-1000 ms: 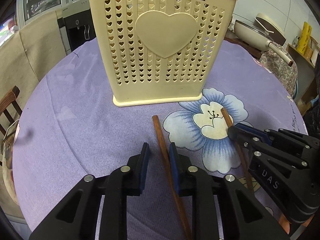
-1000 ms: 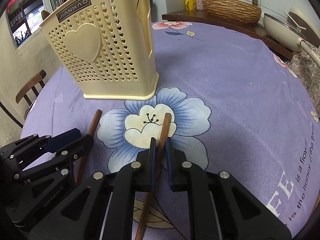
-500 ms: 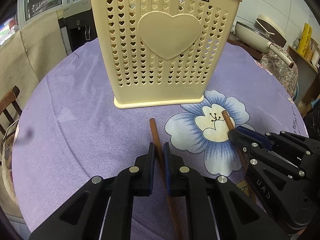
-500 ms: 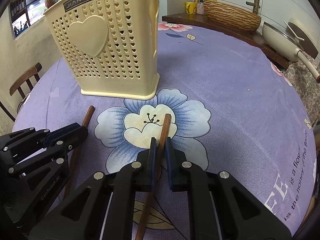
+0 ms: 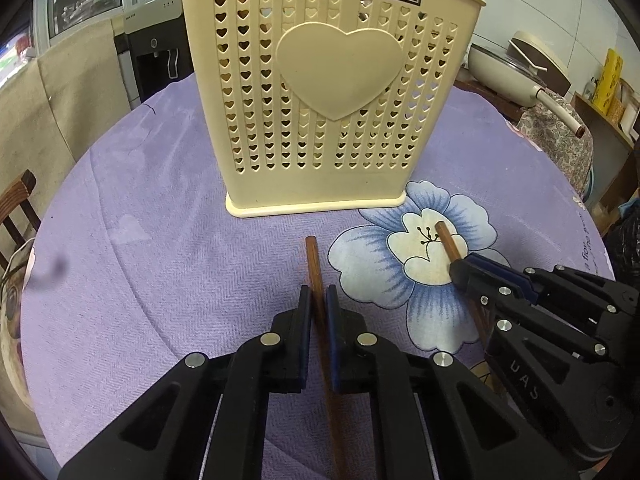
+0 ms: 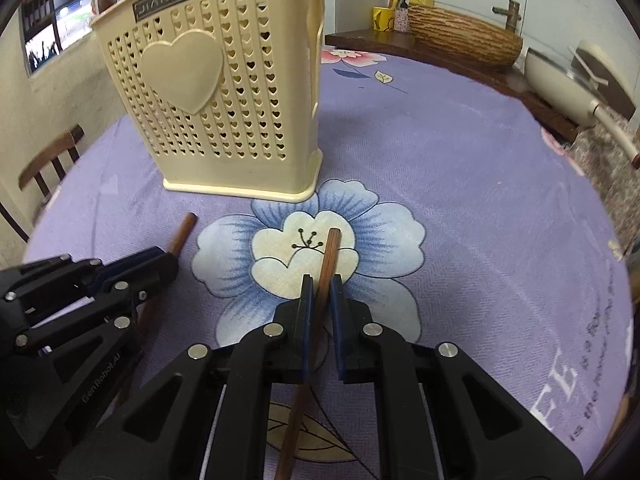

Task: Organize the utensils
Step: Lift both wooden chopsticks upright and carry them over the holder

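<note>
A cream plastic utensil holder (image 5: 328, 92) with heart-shaped holes stands upright on the purple flowered tablecloth (image 5: 160, 240); it also shows in the right wrist view (image 6: 224, 96). My left gripper (image 5: 316, 300) is shut on a brown wooden chopstick (image 5: 313, 260) that points toward the holder. My right gripper (image 6: 321, 292) is shut on a second brown chopstick (image 6: 330, 252) over the blue flower print. Each gripper shows in the other's view: the right gripper (image 5: 464, 270) and the left gripper (image 6: 168, 268).
A cream pan (image 5: 516, 76) with a long handle sits beyond the table at the right. A woven basket (image 6: 460, 36) and bottles stand on a wooden counter behind the table. A wooden chair (image 6: 48, 160) stands at the table's left edge.
My left gripper has closed onto its chopstick, which was loose between open jaws a second ago. Both grippers have lifted slightly. The right gripper kept its grip.
</note>
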